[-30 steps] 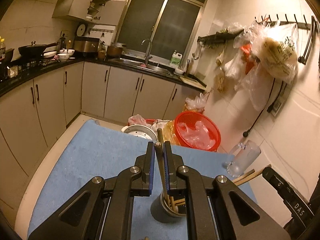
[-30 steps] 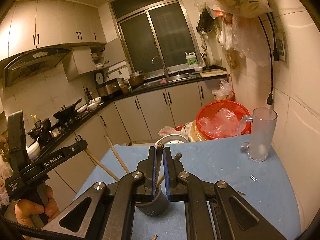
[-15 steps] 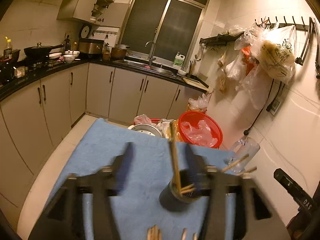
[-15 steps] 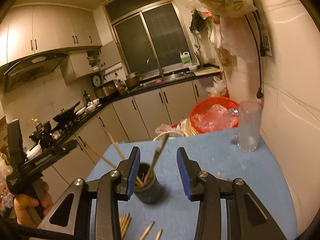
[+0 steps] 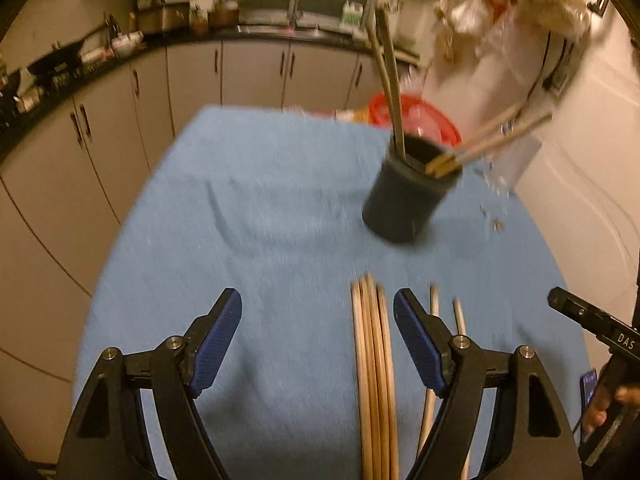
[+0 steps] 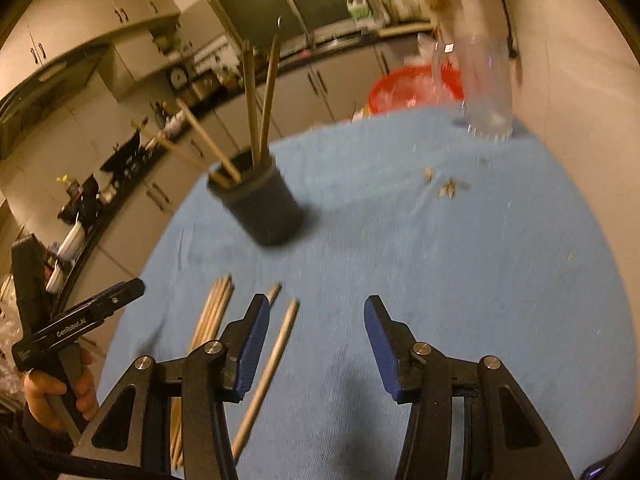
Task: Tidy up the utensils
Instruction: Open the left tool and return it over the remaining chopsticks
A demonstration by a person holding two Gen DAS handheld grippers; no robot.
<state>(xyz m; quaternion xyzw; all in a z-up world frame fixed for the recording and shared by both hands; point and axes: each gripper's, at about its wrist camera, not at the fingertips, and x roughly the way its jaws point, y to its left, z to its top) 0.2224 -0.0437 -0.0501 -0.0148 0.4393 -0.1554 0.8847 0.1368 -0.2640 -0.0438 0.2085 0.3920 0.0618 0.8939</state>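
Left gripper opening, jaws wide, gripping nothing, straddling the bundle of chopsticks lying on the blue cloth. Right gripper also opening, empty, with one loose chopstick lying just inside its left pad. Sticks running lengthwise, straight away from both grippers toward the dark holder standing farther ahead. Left sitting nearer the bundle, right nearer the strays.

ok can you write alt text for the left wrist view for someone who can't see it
The left gripper, jaws opening and empty, hangs over a bundle of wooden chopsticks lying on a blue cloth. Beyond stands a dark holder with four chopsticks in it, in a dim, blurred kitchen.
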